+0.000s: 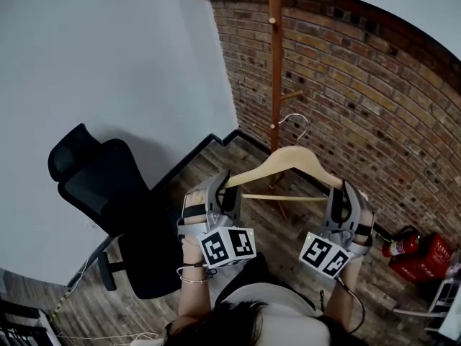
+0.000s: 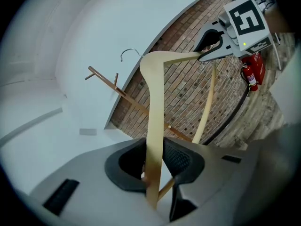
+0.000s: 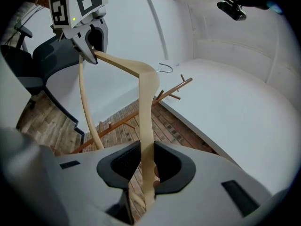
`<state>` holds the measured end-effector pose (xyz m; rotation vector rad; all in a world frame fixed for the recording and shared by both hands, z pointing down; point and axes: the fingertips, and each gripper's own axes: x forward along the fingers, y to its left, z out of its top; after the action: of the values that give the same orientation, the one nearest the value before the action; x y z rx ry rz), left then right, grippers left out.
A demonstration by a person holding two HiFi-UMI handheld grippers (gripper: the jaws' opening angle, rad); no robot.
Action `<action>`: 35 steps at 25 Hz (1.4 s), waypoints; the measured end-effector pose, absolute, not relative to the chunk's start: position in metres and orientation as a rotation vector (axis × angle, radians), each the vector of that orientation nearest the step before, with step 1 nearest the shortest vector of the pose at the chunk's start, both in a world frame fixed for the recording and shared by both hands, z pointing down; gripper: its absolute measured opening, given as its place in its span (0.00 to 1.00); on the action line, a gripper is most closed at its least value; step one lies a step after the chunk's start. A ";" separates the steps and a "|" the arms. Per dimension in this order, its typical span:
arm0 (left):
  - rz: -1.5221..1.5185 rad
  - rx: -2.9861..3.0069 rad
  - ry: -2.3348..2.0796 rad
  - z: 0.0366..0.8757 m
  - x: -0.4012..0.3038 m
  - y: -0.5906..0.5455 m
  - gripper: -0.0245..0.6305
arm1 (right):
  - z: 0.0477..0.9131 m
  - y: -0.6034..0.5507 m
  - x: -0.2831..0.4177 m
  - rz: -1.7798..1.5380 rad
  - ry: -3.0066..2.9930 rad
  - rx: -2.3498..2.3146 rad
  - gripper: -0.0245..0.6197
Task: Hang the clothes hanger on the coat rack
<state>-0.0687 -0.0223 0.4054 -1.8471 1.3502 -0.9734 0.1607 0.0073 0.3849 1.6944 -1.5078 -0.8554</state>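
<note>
Pale wood, the clothes hanger (image 1: 288,161) was held aloft just in front of the coat rack (image 1: 275,63), its metal hook (image 1: 297,123) not yet on a peg (image 1: 292,95). The carrying step seemed in hand; next the hook would need lifting over a peg. The left gripper (image 1: 226,187) clamped one shoulder end, the right gripper (image 1: 338,193) the other.

No words, brand names or numbers can be read anywhere in these views. The only printed signs are black-and-white square markers, patterns without letters, on the cube (image 1: 228,246) of the left gripper (image 1: 225,187) and on the cube (image 1: 325,254) of the right gripper (image 1: 341,191). The label on the red fire extinguisher (image 1: 398,246) at the foot of the brick wall (image 1: 360,85) is too small to make out.
</note>
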 end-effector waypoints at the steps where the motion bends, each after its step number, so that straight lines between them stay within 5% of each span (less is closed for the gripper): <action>1: -0.970 -1.855 1.356 0.404 -0.069 -0.026 0.20 | 0.384 0.003 0.160 -0.856 -1.504 1.696 0.20; 35: -0.878 -1.943 1.261 0.383 -0.091 -0.128 0.20 | 0.360 -0.077 0.133 -0.809 -1.382 1.780 0.20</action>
<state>-0.0907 -0.1283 0.3833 -1.9434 1.2613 -0.8785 0.1327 -0.0765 0.3595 1.7800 -1.3816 -0.8089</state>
